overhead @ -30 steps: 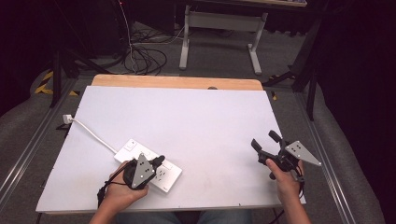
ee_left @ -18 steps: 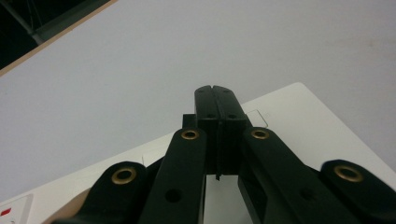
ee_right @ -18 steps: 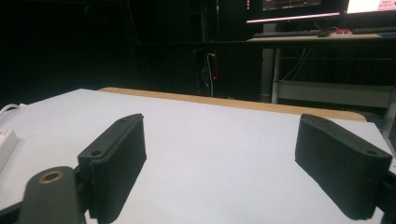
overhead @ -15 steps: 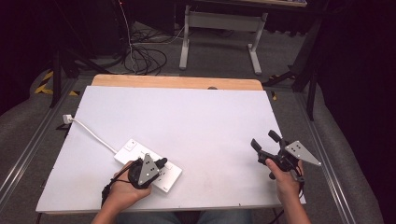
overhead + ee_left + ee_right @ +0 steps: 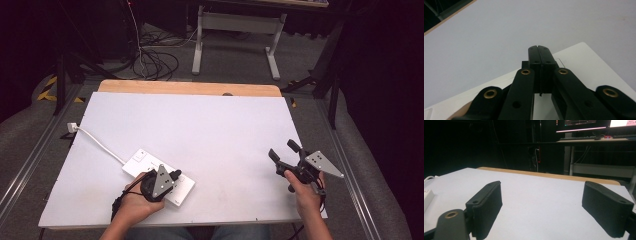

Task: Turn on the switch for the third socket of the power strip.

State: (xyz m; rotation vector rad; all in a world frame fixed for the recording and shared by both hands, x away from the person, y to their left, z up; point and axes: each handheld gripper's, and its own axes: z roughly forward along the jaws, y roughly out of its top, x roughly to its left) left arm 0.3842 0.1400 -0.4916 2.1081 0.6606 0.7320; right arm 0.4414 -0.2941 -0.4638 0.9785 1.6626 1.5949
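White table (image 5: 210, 130); white power strip (image 5: 150, 165) with cord near front-left edge.

— What do your fingers look like?
— Black, ribbed pads (image 5: 489, 205), brass rivets on my arms.
— And on top?
— A grey three-cornered plate on my left gripper (image 5: 173, 175) and right gripper (image 5: 283, 154).

Power strip (image 5: 159, 175): one, white, with one white cord (image 5: 100, 143) ending in one plug (image 5: 72, 127); table (image 5: 210, 130): one, white-topped; hand-held grippers: two, left gripper (image 5: 175, 175) and right gripper (image 5: 283, 151); hands: two.
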